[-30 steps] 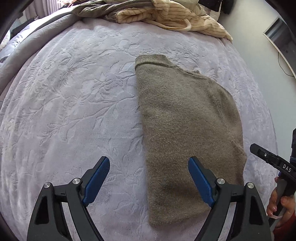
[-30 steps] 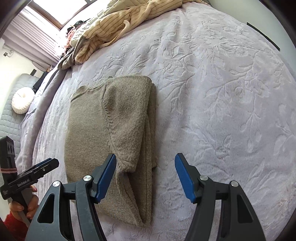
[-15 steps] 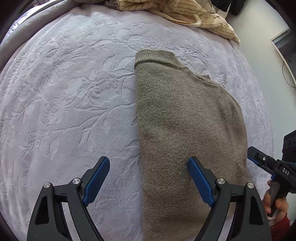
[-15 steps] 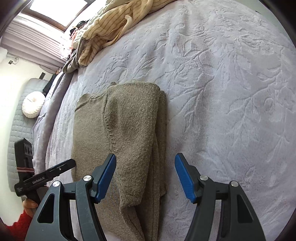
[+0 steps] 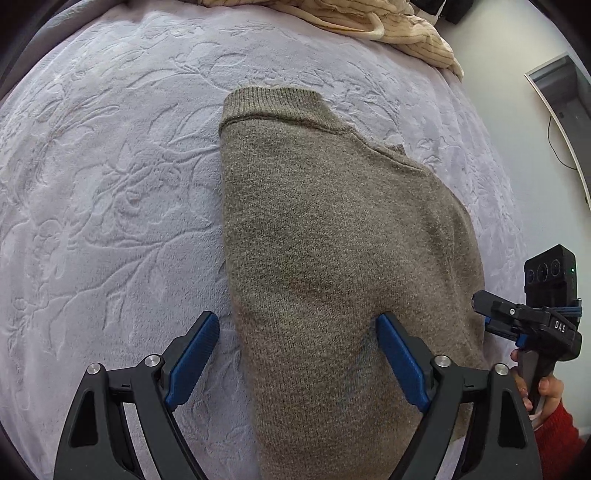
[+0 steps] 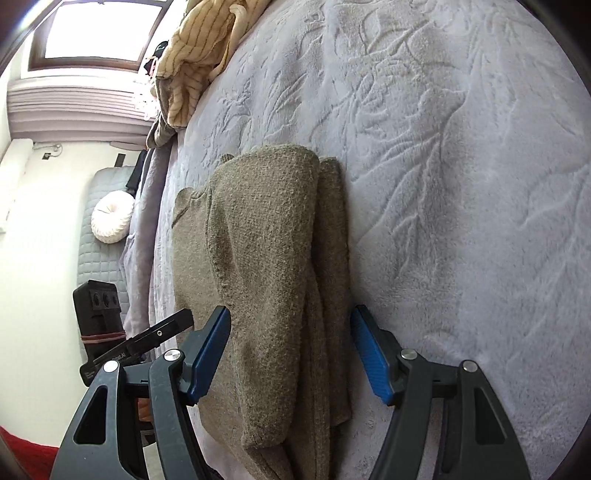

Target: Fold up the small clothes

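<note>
A bed (image 6: 461, 147) under a pale lilac spread embossed with leaves fills the room. Beyond its far end a bright window (image 6: 99, 29) lets daylight in. Beside the bed stand a white wall (image 6: 37, 221) and a grey quilted headboard (image 6: 99, 266) with a round white cushion (image 6: 112, 218).

Your left tongs (image 5: 297, 354) are opening astride the folded brown sweater's (image 5: 332, 258) left edge on the bed (image 5: 110, 184).
</note>
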Available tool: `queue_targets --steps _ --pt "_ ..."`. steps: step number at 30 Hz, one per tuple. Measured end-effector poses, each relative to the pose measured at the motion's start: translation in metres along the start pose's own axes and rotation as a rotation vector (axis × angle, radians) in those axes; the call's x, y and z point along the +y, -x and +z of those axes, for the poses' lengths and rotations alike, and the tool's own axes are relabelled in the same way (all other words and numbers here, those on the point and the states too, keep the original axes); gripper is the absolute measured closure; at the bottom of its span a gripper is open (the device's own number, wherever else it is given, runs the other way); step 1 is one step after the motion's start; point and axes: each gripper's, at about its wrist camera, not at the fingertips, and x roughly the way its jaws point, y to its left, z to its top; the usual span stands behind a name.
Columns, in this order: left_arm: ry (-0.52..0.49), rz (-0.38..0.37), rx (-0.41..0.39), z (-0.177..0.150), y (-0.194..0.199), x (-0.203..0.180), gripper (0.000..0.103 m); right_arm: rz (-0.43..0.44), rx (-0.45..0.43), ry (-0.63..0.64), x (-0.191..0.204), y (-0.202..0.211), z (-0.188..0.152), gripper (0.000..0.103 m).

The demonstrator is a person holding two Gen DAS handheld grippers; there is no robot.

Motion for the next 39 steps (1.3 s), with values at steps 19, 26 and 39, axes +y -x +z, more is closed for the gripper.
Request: queue_targets --steps 19,26,39 --pt "-0.009 -0.078 -0.022 0.005 -0.013 -0.010 0.026 0.084 0.070 -0.001 0.011 -0.038 0.014 0.064" --pt "-0.038 -0.182 -0.042 0.000 0.024 -0.005 0.049 0.202 0.036 -0.037 0.030 -0.021 0.001 0.068" --pt "-0.042 -0.253 -0.087 -0.041 0.122 0.017 0.049 0.369 0.048 -0.106 0.102 -0.007 -0.044 0.068"
